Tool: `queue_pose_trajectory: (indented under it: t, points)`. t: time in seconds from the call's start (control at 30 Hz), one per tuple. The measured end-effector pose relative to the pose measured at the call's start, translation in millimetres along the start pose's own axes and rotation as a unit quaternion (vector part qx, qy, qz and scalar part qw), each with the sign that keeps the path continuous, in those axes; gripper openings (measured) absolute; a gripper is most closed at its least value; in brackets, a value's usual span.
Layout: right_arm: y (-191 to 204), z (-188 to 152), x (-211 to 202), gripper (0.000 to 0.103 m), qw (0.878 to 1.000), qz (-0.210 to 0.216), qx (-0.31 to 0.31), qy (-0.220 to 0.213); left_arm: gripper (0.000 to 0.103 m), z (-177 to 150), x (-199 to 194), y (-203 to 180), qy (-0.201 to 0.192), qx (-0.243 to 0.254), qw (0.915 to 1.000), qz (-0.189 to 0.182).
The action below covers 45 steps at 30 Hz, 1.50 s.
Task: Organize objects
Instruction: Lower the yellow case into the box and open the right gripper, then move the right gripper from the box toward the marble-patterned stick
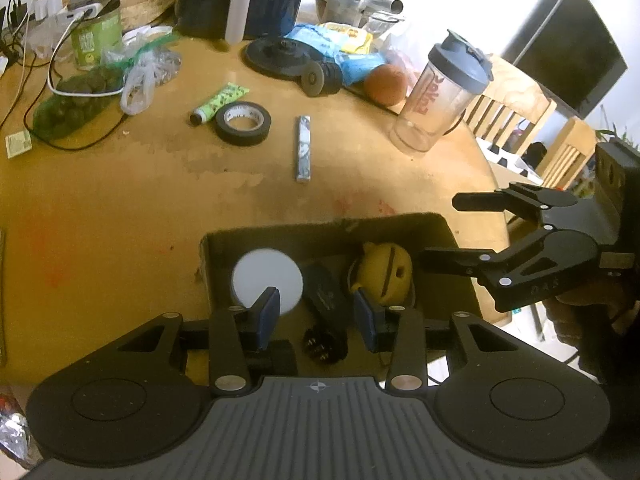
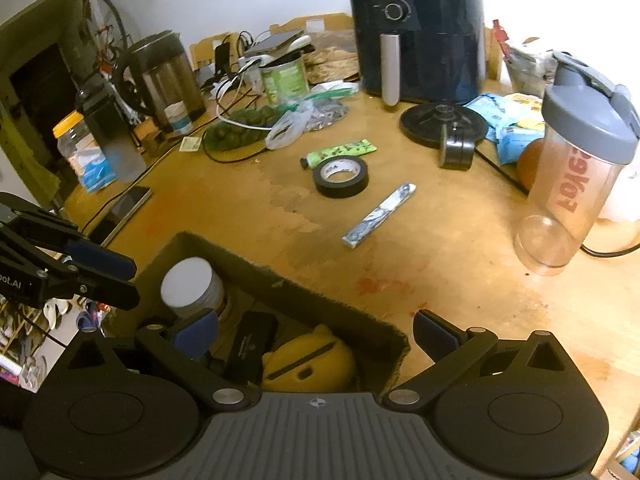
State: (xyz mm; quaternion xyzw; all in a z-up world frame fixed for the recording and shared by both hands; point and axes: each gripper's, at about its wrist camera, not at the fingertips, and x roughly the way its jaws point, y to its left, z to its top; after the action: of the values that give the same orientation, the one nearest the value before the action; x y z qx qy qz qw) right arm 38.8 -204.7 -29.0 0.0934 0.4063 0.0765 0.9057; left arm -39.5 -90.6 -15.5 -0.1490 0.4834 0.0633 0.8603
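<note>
A cardboard box [image 1: 320,226] [image 2: 320,300] stands at the near edge of the wooden table. In it are a white-lidded jar [image 1: 266,276] [image 2: 188,284], a black case [image 1: 324,292] [image 2: 252,344] and a yellow rounded object [image 1: 384,272] [image 2: 308,360]. My left gripper [image 1: 318,316] [image 2: 104,276] hovers over the box with its jaws partly apart, and I see nothing pressed between the pads. My right gripper [image 2: 316,334] [image 1: 456,232] stands wide open above the yellow object and the box's right wall. A black tape roll [image 1: 243,123] [image 2: 341,177], a green tube [image 1: 220,102] [image 2: 340,150] and a silvery bar [image 1: 303,148] [image 2: 380,214] lie mid-table.
A clear shaker bottle [image 2: 576,184] stands at the right, with an orange [image 1: 386,84] behind it. At the back are a dark air fryer [image 2: 416,32], a weight plate [image 1: 280,54], bags, cables and a kettle [image 2: 164,76]. A phone [image 2: 120,212] lies left of the box. Chairs [image 1: 512,108] stand past the table's right edge.
</note>
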Motion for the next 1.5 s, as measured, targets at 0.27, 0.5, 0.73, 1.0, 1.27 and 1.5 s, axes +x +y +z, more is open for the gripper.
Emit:
queue_pose_trajectory:
  t: [0.27,0.5,0.73,1.0,1.27,1.5]
  points:
    - [-5,4,4,0.103,1.000,-0.012,0.008,0.006,0.053,13,3,3,-0.002,0.010,0.9999,0.004]
    - [-10,13,7,0.103,1.000,-0.020,0.017,0.006,0.054,25,4,8,-0.004,0.013,0.9998,0.012]
    - [-16,26,11,0.103,0.999,-0.027,0.021,0.005,0.055,41,0,17,-0.011,0.009,0.9998,0.017]
    - [-18,40,21,0.103,0.999,-0.036,0.015,0.010,0.055,55,-5,26,-0.016,0.006,0.9997,0.018]
    - [-20,53,34,0.103,0.999,-0.040,0.019,0.015,0.055,60,2,32,-0.005,0.005,0.9999,0.011]
    - [-18,62,47,0.103,0.999,-0.040,0.010,0.021,0.055,62,8,37,0.003,0.002,1.0000,0.007]
